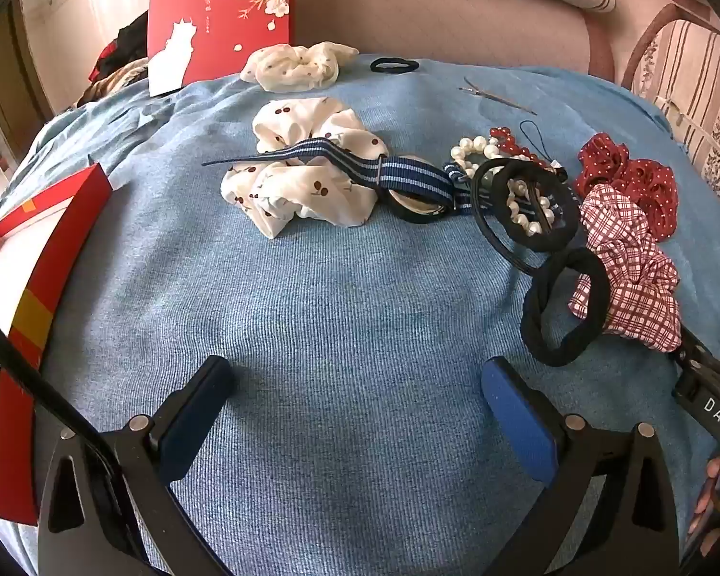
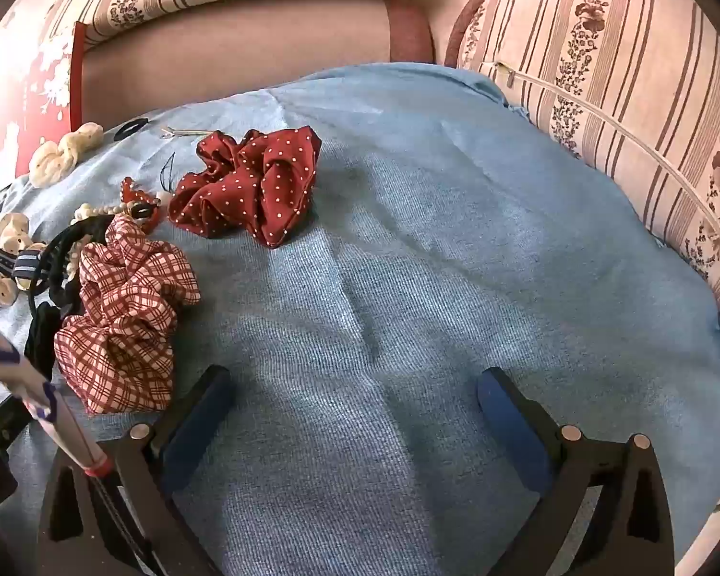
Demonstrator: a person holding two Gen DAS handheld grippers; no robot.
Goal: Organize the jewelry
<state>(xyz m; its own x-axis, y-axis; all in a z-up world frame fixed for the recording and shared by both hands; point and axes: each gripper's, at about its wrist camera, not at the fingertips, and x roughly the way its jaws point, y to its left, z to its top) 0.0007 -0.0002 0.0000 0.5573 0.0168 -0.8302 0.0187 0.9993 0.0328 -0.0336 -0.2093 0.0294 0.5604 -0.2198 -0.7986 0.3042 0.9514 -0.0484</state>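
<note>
Hair accessories lie on a blue cloth (image 1: 341, 317). In the left wrist view I see a white cherry-print scrunchie (image 1: 307, 177), a blue striped ribbon (image 1: 398, 177), a pearl bracelet (image 1: 475, 149), black hair ties (image 1: 566, 307), a red plaid scrunchie (image 1: 633, 269) and a red dotted scrunchie (image 1: 633, 177). My left gripper (image 1: 355, 384) is open and empty over bare cloth. My right gripper (image 2: 355, 393) is open and empty; the plaid scrunchie (image 2: 125, 307) lies to its left and the dotted scrunchie (image 2: 254, 182) ahead.
An open red box (image 1: 29, 297) sits at the left edge. A red floral lid (image 1: 216, 14) stands at the back. A cream scrunchie (image 1: 293, 65), a thin black tie (image 1: 394, 65) and a metal clip (image 1: 494, 93) lie far back. Striped cushions (image 2: 624, 96) border the right.
</note>
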